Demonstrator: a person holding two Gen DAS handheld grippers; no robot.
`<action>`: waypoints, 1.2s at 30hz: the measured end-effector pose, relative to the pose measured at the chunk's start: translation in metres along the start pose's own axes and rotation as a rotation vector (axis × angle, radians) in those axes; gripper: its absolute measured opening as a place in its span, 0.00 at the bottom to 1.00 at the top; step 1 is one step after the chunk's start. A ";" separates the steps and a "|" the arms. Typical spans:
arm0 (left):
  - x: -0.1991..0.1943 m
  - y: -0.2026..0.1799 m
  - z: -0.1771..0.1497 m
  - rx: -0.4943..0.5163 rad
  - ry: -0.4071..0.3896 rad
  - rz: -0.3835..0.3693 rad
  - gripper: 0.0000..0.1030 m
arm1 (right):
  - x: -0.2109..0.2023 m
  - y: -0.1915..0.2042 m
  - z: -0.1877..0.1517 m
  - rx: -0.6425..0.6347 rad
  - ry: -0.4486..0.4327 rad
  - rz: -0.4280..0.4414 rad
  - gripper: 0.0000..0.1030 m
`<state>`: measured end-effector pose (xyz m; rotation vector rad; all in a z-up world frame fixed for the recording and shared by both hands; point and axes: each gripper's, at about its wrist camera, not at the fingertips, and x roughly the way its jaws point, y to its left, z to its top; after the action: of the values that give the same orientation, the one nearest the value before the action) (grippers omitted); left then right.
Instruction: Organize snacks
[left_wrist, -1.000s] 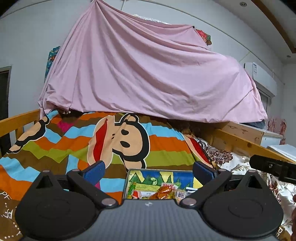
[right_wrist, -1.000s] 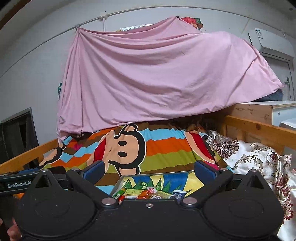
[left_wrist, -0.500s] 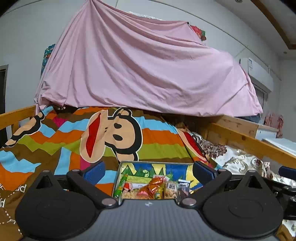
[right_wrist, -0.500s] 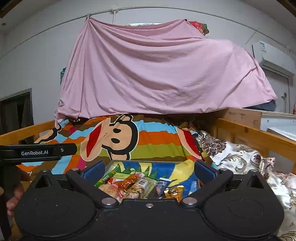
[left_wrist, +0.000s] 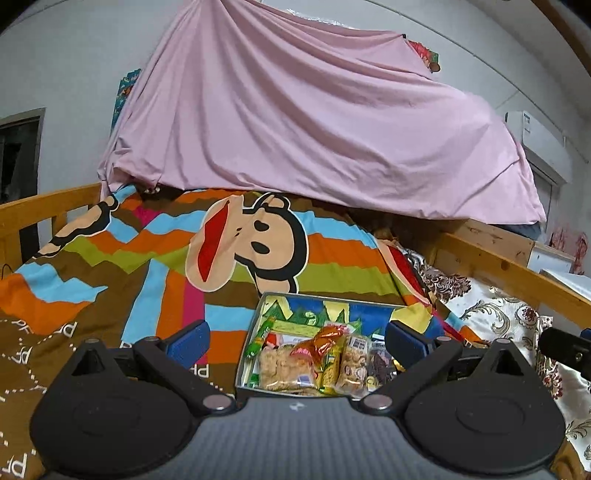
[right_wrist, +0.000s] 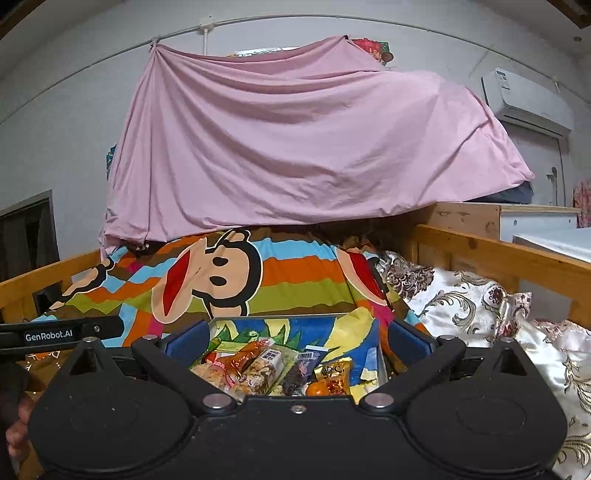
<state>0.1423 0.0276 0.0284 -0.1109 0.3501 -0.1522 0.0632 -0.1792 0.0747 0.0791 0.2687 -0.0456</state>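
Both the left gripper and right gripper hover with jaws spread; the snack tray apparently lies between and beyond them.

Snack packets gathered in a shallow rectangular tin tray with a colourful cartoon print, set on a bed.

The tray is laid flat on the striped bedcover, and its floor is crowded with wrapped snacks. A clear packet of pale crackers is seen at the near left, a slim green stick packet along the left wall, and a crinkled orange wrapper on top. A gold-foil sweet and a dark purple packet are lodged towards the right.
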 end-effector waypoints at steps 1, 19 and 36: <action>-0.002 0.000 -0.001 0.001 0.002 -0.001 1.00 | -0.002 -0.001 -0.001 0.003 0.001 -0.003 0.99; -0.038 -0.002 -0.028 0.035 0.022 0.040 1.00 | -0.046 -0.009 -0.028 0.001 0.026 -0.036 0.99; -0.066 -0.005 -0.053 0.087 0.122 0.065 1.00 | -0.059 -0.009 -0.039 0.021 0.078 -0.031 0.99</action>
<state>0.0619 0.0295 0.0020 -0.0040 0.4677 -0.1099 -0.0048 -0.1825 0.0520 0.0983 0.3478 -0.0759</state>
